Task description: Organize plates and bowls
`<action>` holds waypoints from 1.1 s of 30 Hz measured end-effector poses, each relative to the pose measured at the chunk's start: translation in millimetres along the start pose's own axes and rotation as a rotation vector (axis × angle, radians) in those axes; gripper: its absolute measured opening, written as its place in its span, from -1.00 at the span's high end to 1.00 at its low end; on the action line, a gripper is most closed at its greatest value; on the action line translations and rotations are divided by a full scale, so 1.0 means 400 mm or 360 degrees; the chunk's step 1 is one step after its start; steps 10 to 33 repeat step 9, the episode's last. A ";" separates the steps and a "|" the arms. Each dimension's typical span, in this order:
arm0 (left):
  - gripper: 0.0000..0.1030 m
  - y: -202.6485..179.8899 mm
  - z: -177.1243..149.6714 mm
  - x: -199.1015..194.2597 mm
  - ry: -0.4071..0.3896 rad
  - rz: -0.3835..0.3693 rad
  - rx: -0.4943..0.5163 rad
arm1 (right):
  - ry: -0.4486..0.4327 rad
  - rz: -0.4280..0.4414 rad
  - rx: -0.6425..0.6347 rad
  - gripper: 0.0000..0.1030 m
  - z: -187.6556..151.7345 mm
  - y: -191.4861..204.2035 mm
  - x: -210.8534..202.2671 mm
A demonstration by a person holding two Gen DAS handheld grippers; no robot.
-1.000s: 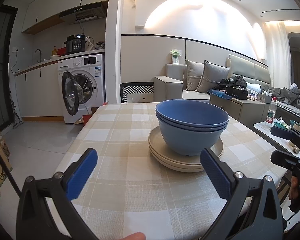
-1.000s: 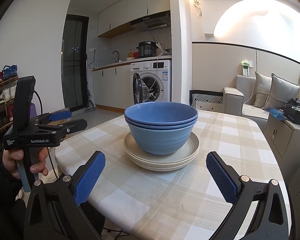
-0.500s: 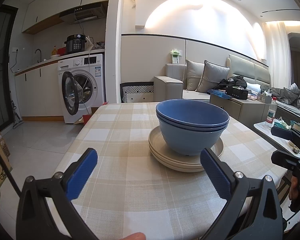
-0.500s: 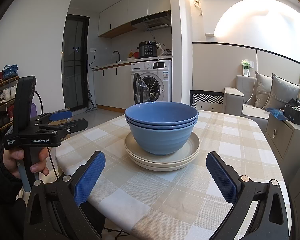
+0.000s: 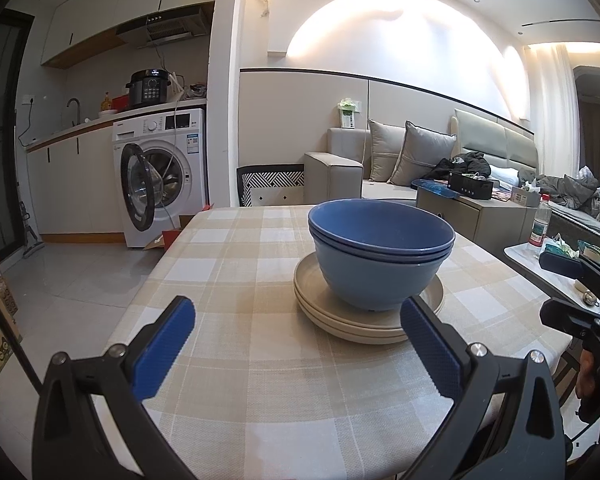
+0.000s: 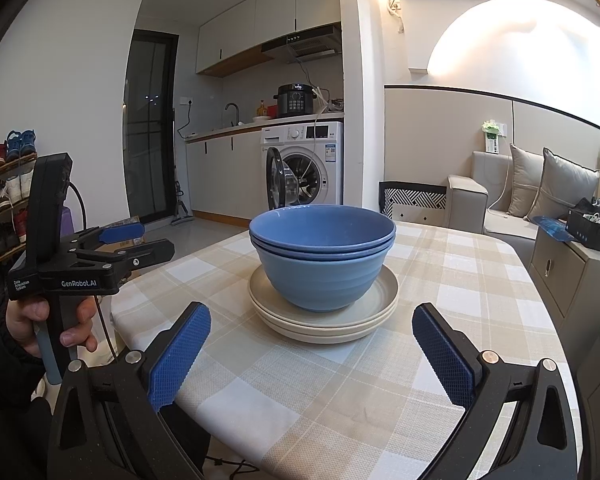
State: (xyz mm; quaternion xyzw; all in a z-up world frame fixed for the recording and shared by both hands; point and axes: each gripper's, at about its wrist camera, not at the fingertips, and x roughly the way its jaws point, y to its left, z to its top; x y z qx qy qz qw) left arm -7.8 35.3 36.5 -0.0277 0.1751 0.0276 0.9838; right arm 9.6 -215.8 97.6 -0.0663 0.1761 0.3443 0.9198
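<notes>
From the left wrist, the left gripper (image 5: 296, 344) has its jaws spread wide and empty over the checked surface (image 5: 236, 264). Two nested blue bowls (image 5: 376, 256) sit on stacked cream plates (image 5: 352, 320), out past the jaws at about 1 o'clock, with the right pad's tip lying across the plates' near rim in this view. Only this view shows the sofa (image 5: 400, 160) beyond and the right gripper (image 5: 580, 292) at 3 o'clock, off the surface edge.

From the right wrist, the right gripper (image 6: 312, 356) also stands released, nothing between the jaws. The bowls (image 6: 320, 256) and plates (image 6: 324, 320) lie dead ahead at 12 o'clock, apart from both pads. Only here do you see a hand (image 6: 44, 324) holding the left gripper (image 6: 140, 244) at 9 o'clock, and the shoe rack (image 6: 4, 200) behind it.
</notes>
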 end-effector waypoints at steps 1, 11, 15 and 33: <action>-1.00 0.000 0.000 -0.001 -0.0001 -0.0001 0.0001 | 0.0000 0.0001 0.0001 -0.99 0.000 -0.001 0.000; -1.00 -0.001 0.000 -0.003 -0.0007 -0.0018 0.0016 | 0.0001 0.0001 0.0001 -0.99 0.000 -0.001 -0.001; -1.00 -0.001 0.000 -0.003 -0.0007 -0.0018 0.0016 | 0.0001 0.0001 0.0001 -0.99 0.000 -0.001 -0.001; -1.00 -0.001 0.000 -0.003 -0.0007 -0.0018 0.0016 | 0.0001 0.0001 0.0001 -0.99 0.000 -0.001 -0.001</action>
